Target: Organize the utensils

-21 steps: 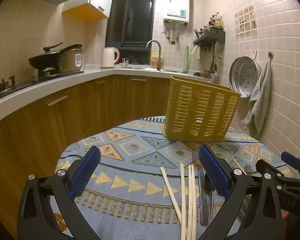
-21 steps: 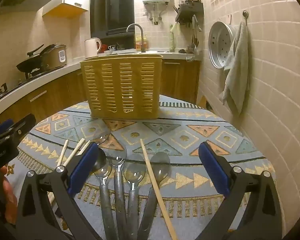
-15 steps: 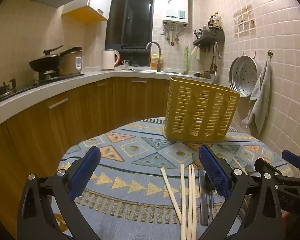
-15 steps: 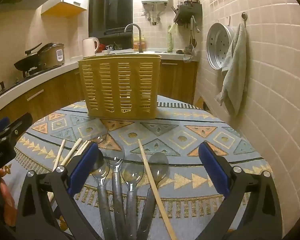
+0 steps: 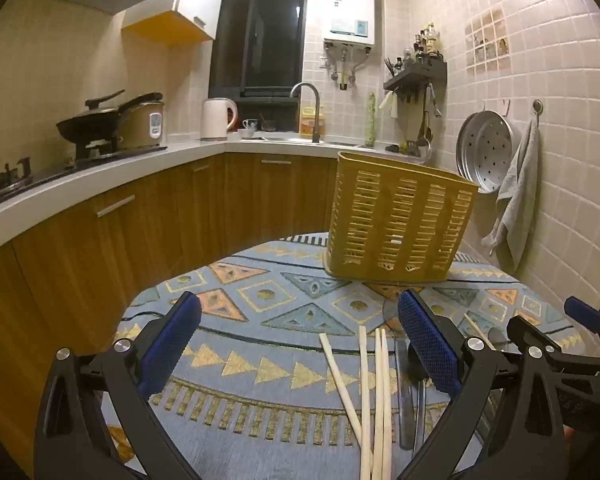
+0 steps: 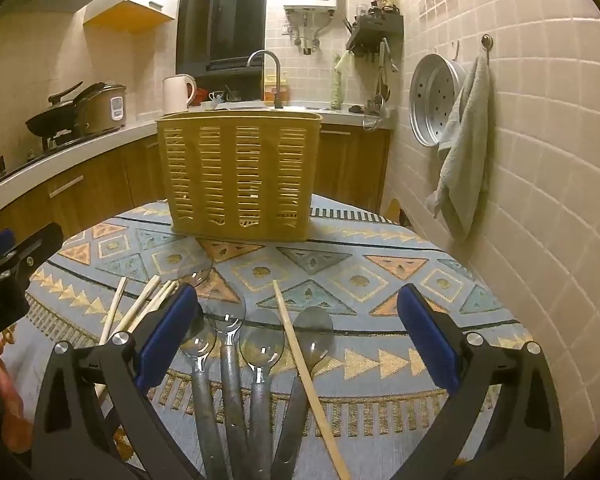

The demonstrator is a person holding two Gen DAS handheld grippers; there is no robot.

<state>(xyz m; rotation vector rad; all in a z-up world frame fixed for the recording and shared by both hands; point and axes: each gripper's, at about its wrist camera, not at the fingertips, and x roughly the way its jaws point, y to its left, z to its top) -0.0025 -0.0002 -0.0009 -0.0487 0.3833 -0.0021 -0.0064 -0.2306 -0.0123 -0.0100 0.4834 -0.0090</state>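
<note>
1. My left gripper (image 5: 300, 344) hangs over the near edge of the round table, jaws spread wide with nothing between the blue pads.
2. My right gripper (image 6: 298, 334) sits just as wide apart, holding nothing, poised over the spoons (image 6: 228, 320) at the near edge.
3. Four metal spoons lie side by side, bowls pointing toward the far edge; a fifth bowl (image 6: 196, 270) shows a little farther in, its handle hidden behind my right gripper's left finger.
4. One wooden chopstick (image 6: 300, 352) lies tilted among the spoons, against the rightmost one.
5. The other chopsticks (image 5: 370, 384) lie in a loose bunch just left of the spoons.
6. The yellow slotted basket (image 6: 238, 178) stands upright near the far edge of the patterned tablecloth (image 6: 360, 280), well apart from the utensils.
</note>
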